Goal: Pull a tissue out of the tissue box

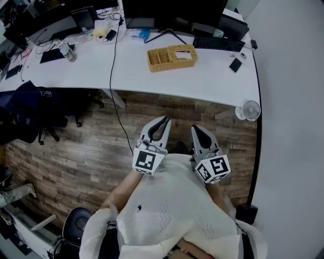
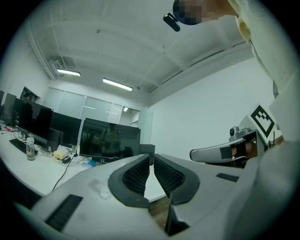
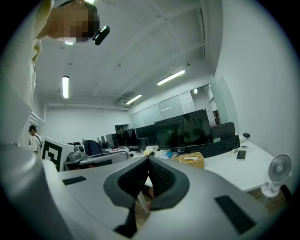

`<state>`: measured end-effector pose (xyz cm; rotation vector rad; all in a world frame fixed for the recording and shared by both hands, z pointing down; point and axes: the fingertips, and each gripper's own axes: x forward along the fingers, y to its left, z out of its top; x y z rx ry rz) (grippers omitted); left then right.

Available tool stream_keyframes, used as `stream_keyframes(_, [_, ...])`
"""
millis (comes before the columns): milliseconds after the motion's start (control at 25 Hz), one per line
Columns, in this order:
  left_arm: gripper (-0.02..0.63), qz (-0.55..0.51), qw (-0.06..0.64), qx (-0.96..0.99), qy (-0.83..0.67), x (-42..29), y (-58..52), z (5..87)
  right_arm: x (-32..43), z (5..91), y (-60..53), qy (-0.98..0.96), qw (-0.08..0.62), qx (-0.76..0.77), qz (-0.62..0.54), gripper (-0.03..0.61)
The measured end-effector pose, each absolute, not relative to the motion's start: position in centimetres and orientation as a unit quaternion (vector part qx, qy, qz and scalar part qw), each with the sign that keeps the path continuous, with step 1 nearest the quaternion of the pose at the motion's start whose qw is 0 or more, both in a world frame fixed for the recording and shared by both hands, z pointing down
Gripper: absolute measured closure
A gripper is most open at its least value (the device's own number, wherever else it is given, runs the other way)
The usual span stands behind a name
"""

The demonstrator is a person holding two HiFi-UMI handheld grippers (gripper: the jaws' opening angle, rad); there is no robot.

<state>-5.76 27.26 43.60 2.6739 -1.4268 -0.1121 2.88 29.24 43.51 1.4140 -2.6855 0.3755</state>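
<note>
Jaws of both grippers are clenched tip to tip, with nothing between them. The left gripper point(image 1: 164, 121) and the right gripper point(image 1: 195, 128) are held side by side in front of the person's white knitted sweater point(image 1: 172, 212). They hang over the wood-plank floor point(image 1: 76, 152) on the near side of the long white curved desk point(image 1: 202, 81), well apart from it. The tan woven-wicker tissue box point(image 1: 171, 57) stands on the desk near its middle. A white tissue point(image 1: 184, 55) shows in its right-hand part. A large black monitor point(image 1: 174, 12) stands at the desk's far edge. A black keyboard point(image 1: 218, 44) and a black phone point(image 1: 235, 65) lie toward the desk's right end. A small white fan point(image 1: 250, 110) stands just off the desk's near right corner.
</note>
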Motion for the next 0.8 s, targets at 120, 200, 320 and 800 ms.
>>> stream_keyframes(120, [0.598, -0.033, 0.049, 0.882, -0.468, -6.1, 27.0, 43.7, 2.4, 43.8, 29.1, -0.877, 0.043, 0.461, 0.127, 0.577])
stream_keyframes(200, [0.598, -0.035, 0.049, 0.881, -0.470, -6.3, 26.9, 43.8, 2.0, 43.7, 28.9, -0.881, 0.043, 0.456, 0.119, 0.577])
stream_keyframes(320, [0.597, -0.030, 0.040, 0.881, -0.471, -6.5, 26.5, 44.0, 1.5, 43.5, 28.5, -0.886, 0.045, 0.447, 0.110, 0.577])
stream_keyframes(800, [0.552, -0.010, 0.037, 0.862, -0.506, -9.6, 22.2, 44.8, -1.1, 44.0, 22.9, -0.901, 0.040, 0.415, 0.122, 0.577])
